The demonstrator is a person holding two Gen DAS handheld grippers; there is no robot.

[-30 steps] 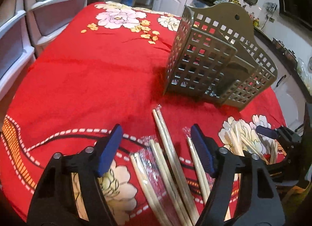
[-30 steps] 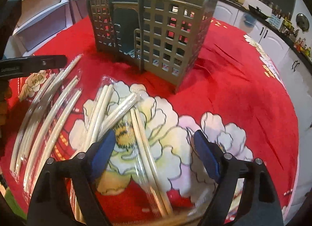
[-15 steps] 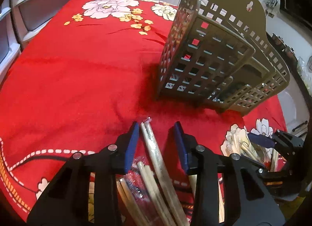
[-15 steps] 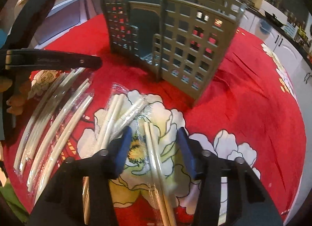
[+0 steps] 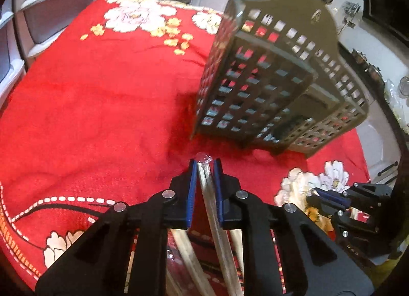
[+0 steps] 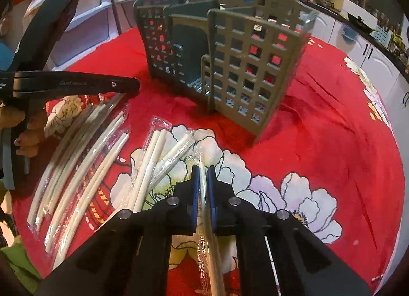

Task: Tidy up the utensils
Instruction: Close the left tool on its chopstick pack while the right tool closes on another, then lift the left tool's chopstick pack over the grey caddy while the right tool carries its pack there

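My left gripper (image 5: 204, 165) is shut on a plastic-wrapped pair of chopsticks (image 5: 217, 224), lifted off the red flowered tablecloth (image 5: 102, 91). My right gripper (image 6: 203, 172) is shut on another wrapped pair of chopsticks (image 6: 209, 239). The grey lattice utensil holder (image 5: 268, 86) stands upright just beyond both grippers; it also shows in the right wrist view (image 6: 230, 60). Several more wrapped chopstick pairs (image 6: 84, 163) lie on the cloth left of my right gripper. The left gripper shows from the side in the right wrist view (image 6: 127, 85).
White drawer units (image 5: 38, 14) stand beyond the table's left edge. Kitchen cabinets and a counter (image 6: 370, 48) run along the far right. The table's right edge drops off close to the holder (image 5: 363, 158).
Both grippers have gone from wide open to shut, each closing on a wrapped chopstick pair. Both have moved closer to the holder.
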